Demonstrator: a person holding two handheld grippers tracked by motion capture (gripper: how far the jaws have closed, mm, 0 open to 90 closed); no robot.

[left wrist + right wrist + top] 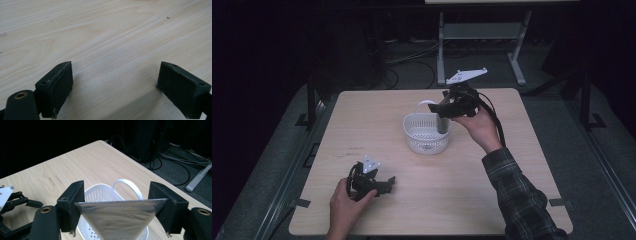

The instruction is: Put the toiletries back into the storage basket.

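Observation:
A white perforated basket [413, 121] with a loop handle [128, 184] stands near the middle of the wooden table [472, 190]. My right gripper [441, 111] hovers over the basket's right side, shut on the wide top edge of a flat silver pouch [117, 218]. The pouch [442, 123] hangs down with its lower end inside the basket [98, 193]. My left gripper [384, 183] rests low on the table near the front left. It stands open [115, 85] with bare wood between its jaws. In the right gripper view it appears at the left edge [15, 201].
The table's far edge lies just behind the basket, and dark floor with cables [172, 160] lies beyond it. A white frame on legs [482, 31] stands behind the table. Bare wood surrounds the basket on all sides.

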